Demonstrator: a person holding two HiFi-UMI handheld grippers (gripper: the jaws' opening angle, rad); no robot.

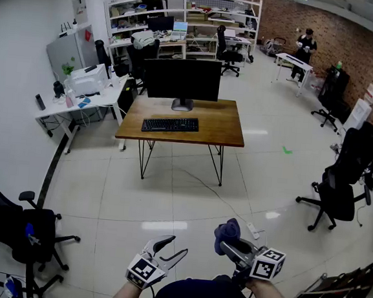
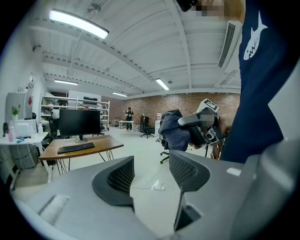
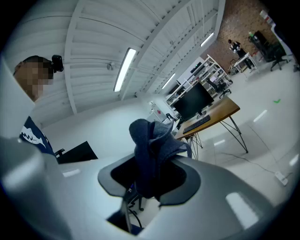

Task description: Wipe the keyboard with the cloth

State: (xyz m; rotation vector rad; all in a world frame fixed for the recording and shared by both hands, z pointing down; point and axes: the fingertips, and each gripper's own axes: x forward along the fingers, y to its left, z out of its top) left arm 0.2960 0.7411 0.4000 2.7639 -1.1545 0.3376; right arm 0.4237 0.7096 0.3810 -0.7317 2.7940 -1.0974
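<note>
right gripper [image 1: 231, 242]: clamped on bunched dark blue cloth [image 1: 226, 231]. left gripper [image 1: 175, 246]: jaws apart, holding nothing. black keyboard [image 1: 170, 124]: well away, near front edge of wooden desk [image 1: 221, 123], before monitor [image 1: 182, 78].

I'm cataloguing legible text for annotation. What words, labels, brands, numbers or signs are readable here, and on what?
No text is legible in any view.
Wall poster: too small to read.
Keyboard: key legends too small.
Marker cubes: square patterns, no letters.
Shirt: shark drawing, no words.
</note>
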